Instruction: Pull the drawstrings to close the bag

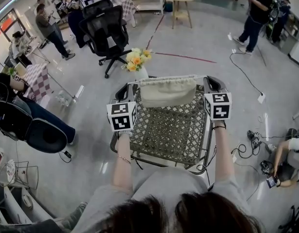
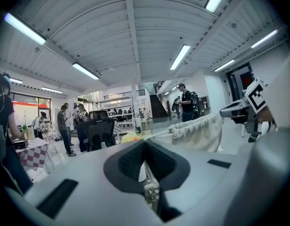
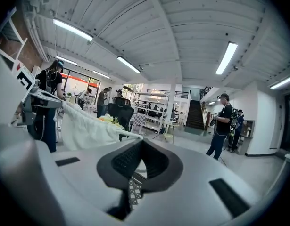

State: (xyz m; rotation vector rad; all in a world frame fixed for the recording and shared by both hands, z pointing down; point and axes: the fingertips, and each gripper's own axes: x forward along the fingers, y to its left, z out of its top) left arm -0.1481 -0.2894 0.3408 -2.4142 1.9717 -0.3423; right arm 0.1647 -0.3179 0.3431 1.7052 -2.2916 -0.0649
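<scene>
Busy lab floor; woven table (image 1: 168, 135) in front, cream bag (image 1: 167, 91) strung taut above its far edge. L gripper (image 1: 130, 87) & R gripper (image 1: 208, 84) each pinched tight on a drawstring (image 2: 160, 133). Flower vase (image 1: 138, 61) just behind bag, office chair (image 1: 106, 30) further back.

1. Cream cloth bag (image 1: 168, 92) hung in the air over the woven counter (image 1: 168, 130), mouth up and puckered tight.
2. White drawstrings (image 1: 133, 82) ran taut and level, out both sides.
</scene>
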